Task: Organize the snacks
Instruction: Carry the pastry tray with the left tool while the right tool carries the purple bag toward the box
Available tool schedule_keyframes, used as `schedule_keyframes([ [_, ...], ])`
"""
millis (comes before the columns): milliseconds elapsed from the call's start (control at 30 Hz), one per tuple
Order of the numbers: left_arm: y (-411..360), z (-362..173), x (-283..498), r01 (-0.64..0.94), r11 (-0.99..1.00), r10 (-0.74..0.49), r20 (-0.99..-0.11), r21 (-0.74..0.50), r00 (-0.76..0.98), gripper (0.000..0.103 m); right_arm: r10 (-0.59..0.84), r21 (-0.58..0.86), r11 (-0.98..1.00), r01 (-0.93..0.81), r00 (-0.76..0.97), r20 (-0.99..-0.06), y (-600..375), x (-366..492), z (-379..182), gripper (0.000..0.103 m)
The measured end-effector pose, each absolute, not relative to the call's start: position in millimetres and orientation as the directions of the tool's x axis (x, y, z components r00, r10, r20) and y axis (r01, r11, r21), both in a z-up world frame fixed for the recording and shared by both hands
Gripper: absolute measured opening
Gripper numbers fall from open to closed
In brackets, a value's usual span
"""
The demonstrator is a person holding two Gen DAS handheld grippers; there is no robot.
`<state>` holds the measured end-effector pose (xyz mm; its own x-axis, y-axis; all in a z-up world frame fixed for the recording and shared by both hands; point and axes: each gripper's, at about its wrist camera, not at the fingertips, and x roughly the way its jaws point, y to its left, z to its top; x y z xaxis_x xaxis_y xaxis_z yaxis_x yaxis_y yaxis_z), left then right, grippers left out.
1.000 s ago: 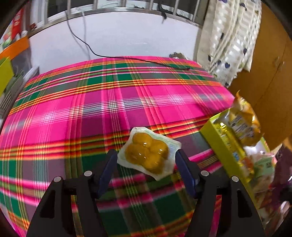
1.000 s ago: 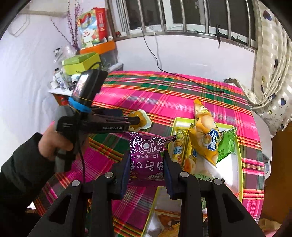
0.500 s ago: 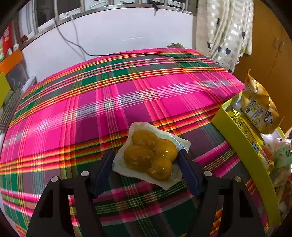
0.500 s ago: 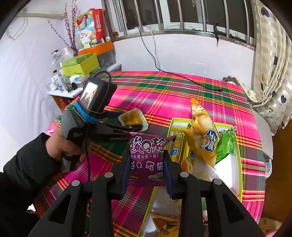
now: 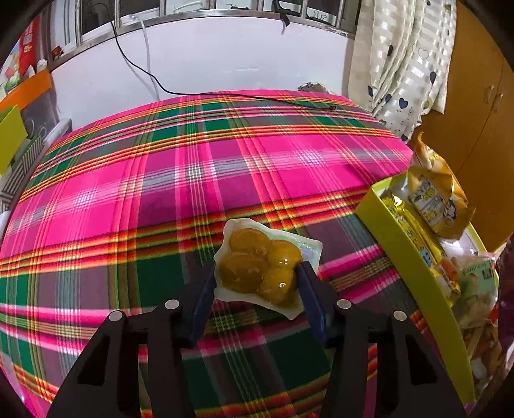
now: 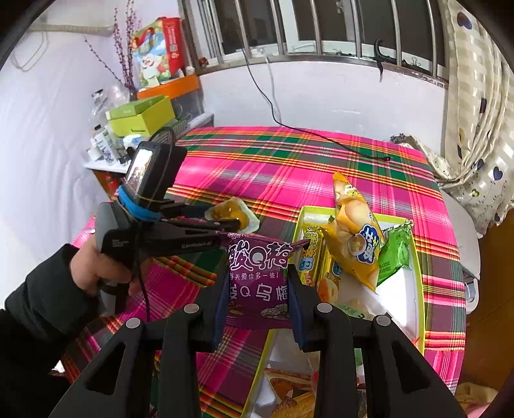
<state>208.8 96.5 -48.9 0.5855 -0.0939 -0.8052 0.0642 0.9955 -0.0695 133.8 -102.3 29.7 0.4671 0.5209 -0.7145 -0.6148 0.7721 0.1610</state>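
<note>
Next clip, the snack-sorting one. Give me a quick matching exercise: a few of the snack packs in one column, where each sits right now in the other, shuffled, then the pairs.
Things:
1. clear pouch of four yellow round sweets
2. purple plum-candy packet
3. tall yellow bun bag
4. small green wrapped snack

Places:
A. at the box's right side, beside the tall bag
B. between the left gripper pads
C. standing in the yellow-green box
D. clamped in the right gripper

Pairs: 1-B, 2-D, 3-C, 4-A

White wall (image 6: 321,96), barred window (image 6: 321,25) – heart-print curtain (image 5: 401,64) at rt, wood cabinet (image 5: 475,112).
</note>
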Motion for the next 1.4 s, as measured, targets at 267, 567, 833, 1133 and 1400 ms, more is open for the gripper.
schedule_keyframes([
  [267,97,-38,194,0.045,0.992,-0.121,-0.786,-0.118,0.606,0.052,0.521,0.161,0.776,-0.610,0.476,-0.709,-107,131,33,0.030],
  [567,92,-3,158,0.006,0.984,-0.137,-0.742,-0.176,0.656,0.052,0.526,0.169,0.783,-0.599,0.491,-0.694,-118,119,37,0.030],
  [833,75,28,117,0.001,0.974,-0.161,-0.690,-0.226,0.706,0.052,0.525,0.174,0.797,-0.579,0.519,-0.675,-134,106,44,0.030],
  [1133,56,43,92,0.030,0.967,-0.193,-0.659,-0.251,0.727,0.052,0.526,0.176,0.804,-0.568,0.543,-0.654,-147,92,51,0.030],
  [1400,42,48,84,0.059,0.966,-0.214,-0.651,-0.251,0.728,0.052,0.525,0.176,0.808,-0.562,0.552,-0.648,-152,86,54,0.030],
])
